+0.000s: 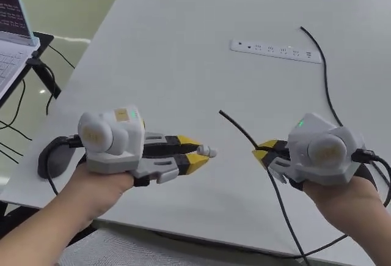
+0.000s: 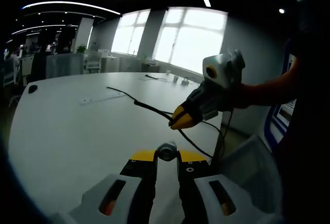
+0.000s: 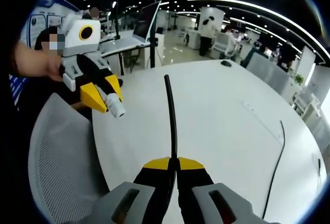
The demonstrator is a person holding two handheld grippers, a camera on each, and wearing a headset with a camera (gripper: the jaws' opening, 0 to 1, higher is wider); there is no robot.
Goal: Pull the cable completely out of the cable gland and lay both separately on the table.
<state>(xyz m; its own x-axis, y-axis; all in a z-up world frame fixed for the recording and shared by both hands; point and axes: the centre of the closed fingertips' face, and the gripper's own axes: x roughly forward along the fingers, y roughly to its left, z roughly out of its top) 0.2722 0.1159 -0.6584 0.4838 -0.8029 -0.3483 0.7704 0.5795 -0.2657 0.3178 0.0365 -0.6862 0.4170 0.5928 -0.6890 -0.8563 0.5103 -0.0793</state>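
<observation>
**A:** Which step of the task is in hand?

**B:** The pulling apart looks finished. In the head view, the left tool [image 1: 198, 155] is closed on a small pale cable gland [image 1: 208, 151], which pokes out past its yellow tips. The right tool [image 1: 263, 151] is clamped on a black cable [image 1: 241, 130]. The two tools are held apart above the white bench [image 1: 183, 64], with open air between them.

**A:** Where is the cable's end?

**B:** Its free end rises up and away from the right tool, pointing out over the bench and touching nothing. It is clear of the gland. The rest of the cable drops from the right tool towards the near edge of the bench. The right gripper view shows the cable running straight out from between the closed jaws, with the gland off to the left in the other tool.

**A:** So what is left to do?

**B:** By my judgement, only the laying down. Neither part is on the bench yet, as both are held in the air. The next move calls for lowering each tool to a bare patch of bench and opening it, so that gland and cable rest well apart. There is plenty of room on the near side of the white power strip [image 1: 275, 51].

**A:** Any risk?

**B:** The gland is small and rounded, so it may roll if let go from a height. It is better set down low.
</observation>
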